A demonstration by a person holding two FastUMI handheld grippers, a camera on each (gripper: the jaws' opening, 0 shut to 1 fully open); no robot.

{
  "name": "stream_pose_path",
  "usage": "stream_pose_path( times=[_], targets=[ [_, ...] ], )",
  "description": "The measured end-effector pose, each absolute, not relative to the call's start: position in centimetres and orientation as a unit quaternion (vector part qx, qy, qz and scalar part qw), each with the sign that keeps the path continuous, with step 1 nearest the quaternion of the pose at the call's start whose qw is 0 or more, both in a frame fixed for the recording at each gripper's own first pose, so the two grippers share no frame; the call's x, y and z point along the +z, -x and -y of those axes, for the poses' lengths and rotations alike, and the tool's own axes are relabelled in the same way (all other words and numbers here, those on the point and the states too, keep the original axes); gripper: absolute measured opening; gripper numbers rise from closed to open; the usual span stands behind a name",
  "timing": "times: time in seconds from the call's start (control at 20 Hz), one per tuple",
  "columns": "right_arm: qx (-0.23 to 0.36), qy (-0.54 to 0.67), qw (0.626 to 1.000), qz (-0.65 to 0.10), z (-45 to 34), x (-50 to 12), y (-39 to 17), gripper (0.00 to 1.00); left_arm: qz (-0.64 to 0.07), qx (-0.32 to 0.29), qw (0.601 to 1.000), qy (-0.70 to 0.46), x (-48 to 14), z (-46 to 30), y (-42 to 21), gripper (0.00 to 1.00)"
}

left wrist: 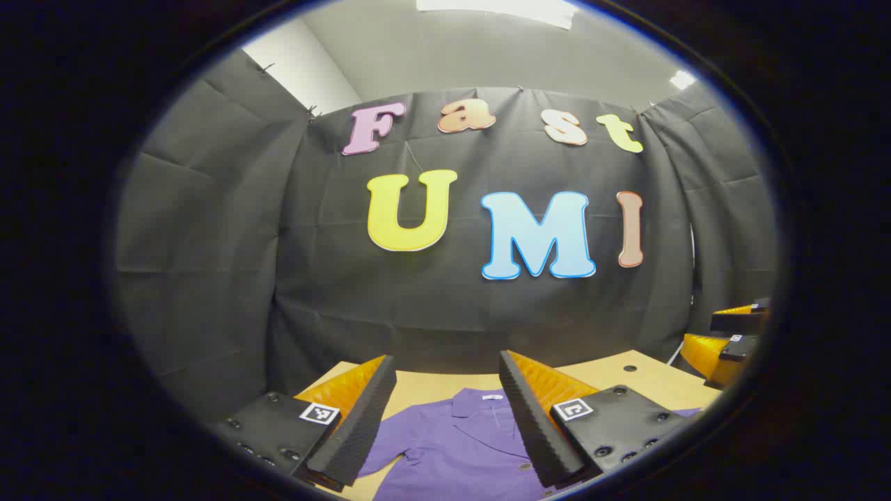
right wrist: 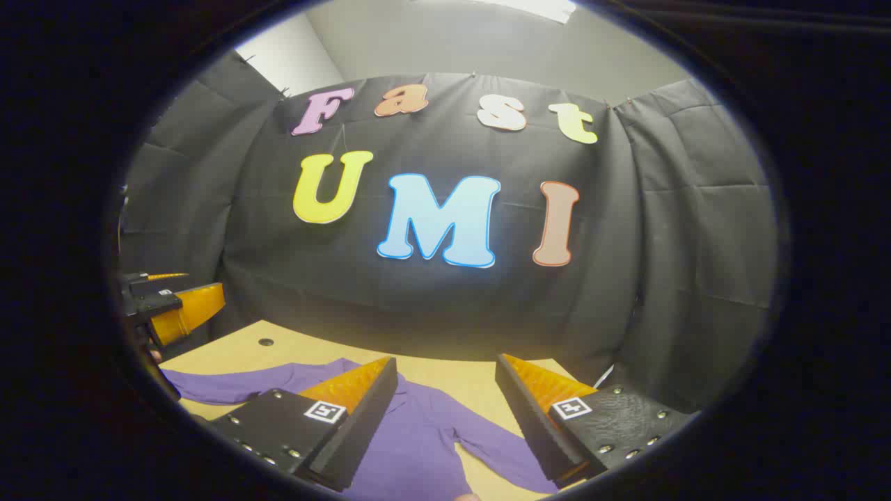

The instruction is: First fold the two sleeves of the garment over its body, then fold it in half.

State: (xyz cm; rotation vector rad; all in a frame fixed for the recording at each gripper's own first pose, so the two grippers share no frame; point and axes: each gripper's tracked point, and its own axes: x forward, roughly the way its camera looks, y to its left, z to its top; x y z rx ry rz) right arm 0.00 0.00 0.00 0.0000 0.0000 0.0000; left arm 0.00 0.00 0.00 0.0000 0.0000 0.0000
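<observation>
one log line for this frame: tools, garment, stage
stage: pre-fold | garment: purple, flat on table, sleeves out | left tool: open, above garment | right tool: open, above garment

A light wooden table (left wrist: 647, 381) is seen in the left gripper view, with a small dark round hole near its far edge. A purple garment (left wrist: 459, 445) is spread flat directly on the table, its collar turned toward the far side. In the right gripper view, the sleeves are laid out to both sides on the tabletop, unfolded.
</observation>
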Motion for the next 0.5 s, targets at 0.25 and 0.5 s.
stream_pose_path(
  times=[0.25, 0.5],
  targets=[
    [0.004, -0.001, 1.000, -0.002, -0.08, -0.23, -0.15, 0.92, 0.000, 0.001, 1.000, 0.000, -0.17, 0.25, -0.04, 0.96],
    [0.004, 0.001, 1.000, -0.004, 0.00, -0.26, -0.24, 0.92, -0.004, -0.004, 1.000, 0.001, -0.51, 0.55, -0.34, 0.96]
  ],
)
